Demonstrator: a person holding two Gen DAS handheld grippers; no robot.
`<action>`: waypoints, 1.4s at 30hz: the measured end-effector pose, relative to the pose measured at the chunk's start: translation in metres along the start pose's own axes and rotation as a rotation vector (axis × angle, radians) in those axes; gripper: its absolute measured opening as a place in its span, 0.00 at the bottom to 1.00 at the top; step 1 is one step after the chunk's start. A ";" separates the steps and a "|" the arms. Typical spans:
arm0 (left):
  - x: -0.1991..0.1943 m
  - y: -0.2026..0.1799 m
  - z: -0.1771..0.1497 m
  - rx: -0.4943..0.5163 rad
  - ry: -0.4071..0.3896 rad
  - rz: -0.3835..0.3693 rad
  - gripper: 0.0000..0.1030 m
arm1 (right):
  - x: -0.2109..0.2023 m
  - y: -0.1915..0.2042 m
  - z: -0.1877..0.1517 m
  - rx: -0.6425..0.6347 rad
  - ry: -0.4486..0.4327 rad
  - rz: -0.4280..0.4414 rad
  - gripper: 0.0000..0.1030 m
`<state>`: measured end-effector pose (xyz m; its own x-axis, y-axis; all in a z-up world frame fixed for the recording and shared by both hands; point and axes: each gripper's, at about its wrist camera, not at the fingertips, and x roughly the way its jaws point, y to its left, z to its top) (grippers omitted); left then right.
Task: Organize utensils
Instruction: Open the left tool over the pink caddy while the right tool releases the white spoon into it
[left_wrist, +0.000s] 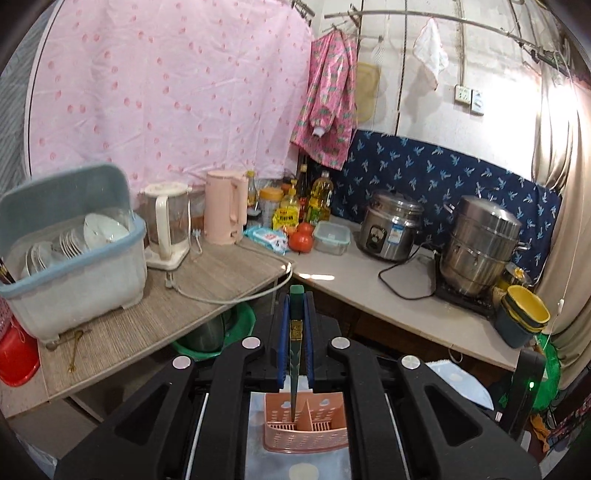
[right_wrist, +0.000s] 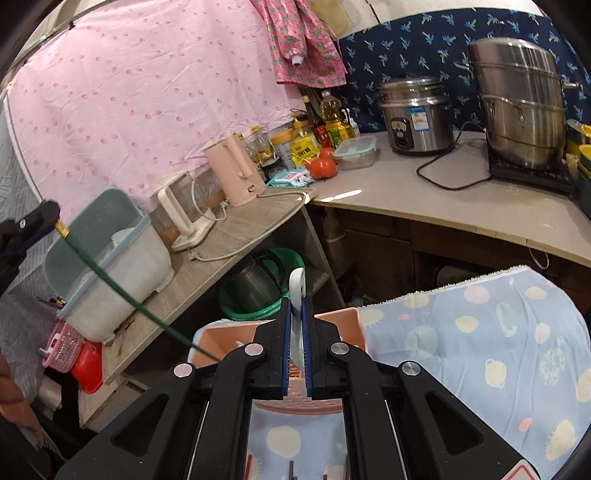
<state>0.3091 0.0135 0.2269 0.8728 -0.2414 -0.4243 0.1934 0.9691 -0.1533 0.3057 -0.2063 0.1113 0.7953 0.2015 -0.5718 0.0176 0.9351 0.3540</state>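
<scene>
1. A dark green chopstick (left_wrist: 295, 354) is clamped between the blue pads of the left tool (left_wrist: 296, 295), its square top standing just above the fingertips.
2. Below that tool, the chopstick's thin end is seen inside the left compartment of a pink slotted utensil holder (left_wrist: 306, 424).
3. A white spoon (right_wrist: 297, 295) is clamped in the right tool (right_wrist: 296, 301), its handle end curving up past the fingertips.
4. The same holder (right_wrist: 229, 339) is seen just behind and below the right tool, resting on a light blue patterned cloth (right_wrist: 461, 332).
5. To the left of the right tool, the left tool (right_wrist: 44, 216) is seen with the chopstick slanting down into the holder.
</scene>
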 end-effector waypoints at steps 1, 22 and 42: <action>0.006 0.001 -0.005 -0.001 0.012 0.002 0.07 | 0.006 -0.003 -0.001 0.002 0.006 -0.007 0.06; 0.021 0.026 -0.069 -0.034 0.093 0.075 0.46 | -0.008 -0.024 -0.060 -0.019 0.028 -0.090 0.37; -0.053 0.027 -0.207 -0.057 0.296 0.063 0.46 | -0.099 -0.058 -0.195 -0.072 0.156 -0.226 0.37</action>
<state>0.1753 0.0412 0.0601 0.7124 -0.1940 -0.6744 0.1108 0.9801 -0.1649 0.1082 -0.2233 0.0030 0.6728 0.0230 -0.7395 0.1364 0.9785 0.1545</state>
